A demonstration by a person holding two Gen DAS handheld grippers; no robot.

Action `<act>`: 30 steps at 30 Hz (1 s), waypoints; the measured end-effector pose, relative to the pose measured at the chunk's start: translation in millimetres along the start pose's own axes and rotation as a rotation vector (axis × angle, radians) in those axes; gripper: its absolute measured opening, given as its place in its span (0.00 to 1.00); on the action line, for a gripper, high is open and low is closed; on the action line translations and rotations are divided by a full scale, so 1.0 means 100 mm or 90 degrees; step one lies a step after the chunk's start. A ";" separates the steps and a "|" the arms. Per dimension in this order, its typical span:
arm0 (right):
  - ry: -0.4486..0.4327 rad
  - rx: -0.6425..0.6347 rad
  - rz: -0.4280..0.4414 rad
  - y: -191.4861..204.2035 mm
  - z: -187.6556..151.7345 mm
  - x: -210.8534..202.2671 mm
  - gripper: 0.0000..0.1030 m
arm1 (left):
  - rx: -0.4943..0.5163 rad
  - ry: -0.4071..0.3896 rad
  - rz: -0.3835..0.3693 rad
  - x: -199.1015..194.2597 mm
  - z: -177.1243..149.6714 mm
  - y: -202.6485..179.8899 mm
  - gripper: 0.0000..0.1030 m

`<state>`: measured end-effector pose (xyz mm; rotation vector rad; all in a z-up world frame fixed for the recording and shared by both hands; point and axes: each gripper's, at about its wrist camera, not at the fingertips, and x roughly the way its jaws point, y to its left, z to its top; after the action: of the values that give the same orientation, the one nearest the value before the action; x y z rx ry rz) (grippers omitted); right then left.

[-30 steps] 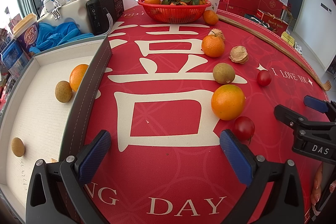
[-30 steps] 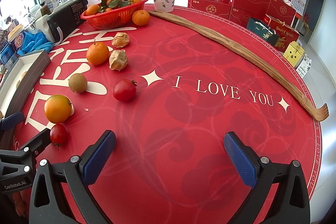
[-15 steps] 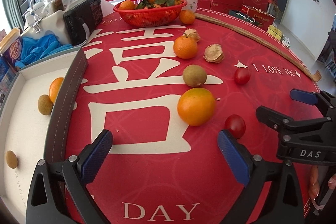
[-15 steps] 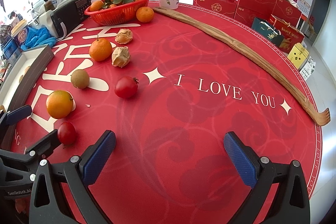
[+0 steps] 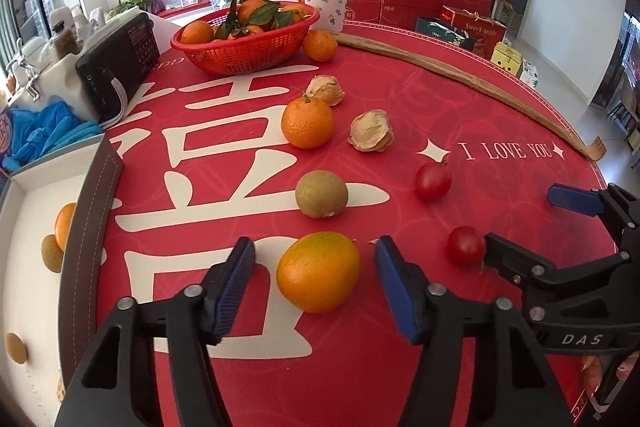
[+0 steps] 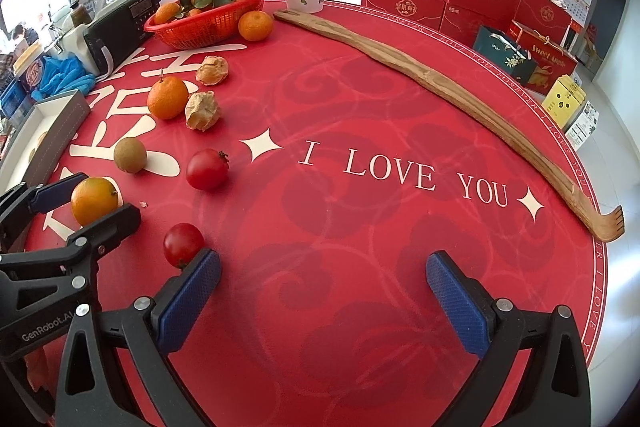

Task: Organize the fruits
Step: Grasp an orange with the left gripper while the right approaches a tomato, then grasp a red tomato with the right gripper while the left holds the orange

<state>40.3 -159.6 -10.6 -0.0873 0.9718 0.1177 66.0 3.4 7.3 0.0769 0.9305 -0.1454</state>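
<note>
Between the left tongs' point(image 5: 315, 269) spread blue pads point(image 5: 236, 283) sits the big orange point(image 5: 318, 271), a gap on either side, not gripped. Just past it, a brown kiwi point(image 5: 321, 193). Right tongs point(image 6: 322, 293) gape wide over bare red tablecloth point(image 6: 360, 227); a small tomato point(image 6: 183, 244) touches the left pad's tip. Left of both tongs, a white tray point(image 5: 24, 267) holds fruit.

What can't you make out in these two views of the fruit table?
- White tray: left wrist view, cut off by the frame edge; its dark wall hides part of the orange inside.
- Red basket: leaves and rim hide its lower fruit.
- Near tomato: right wrist view, whether the right gripper touches it.
</note>
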 end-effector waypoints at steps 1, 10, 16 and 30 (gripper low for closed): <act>-0.002 -0.003 0.002 0.00 0.00 0.00 1.00 | 0.006 -0.004 -0.001 -0.01 0.00 -0.02 0.44; -0.002 -0.045 0.072 0.11 -0.08 -0.08 1.00 | -0.037 -0.015 0.038 -0.16 -0.20 0.29 0.39; -0.027 -0.132 0.081 0.51 -0.12 -0.05 1.00 | -0.053 -0.020 0.050 -0.22 -0.30 0.42 0.39; -0.059 -0.115 0.076 0.75 0.03 -0.05 0.39 | -0.069 -0.020 0.058 -0.26 -0.35 0.52 0.39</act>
<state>29.0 -85.1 -6.5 -0.1876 0.8725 0.3167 31.5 61.4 7.6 0.0157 0.8998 -0.0119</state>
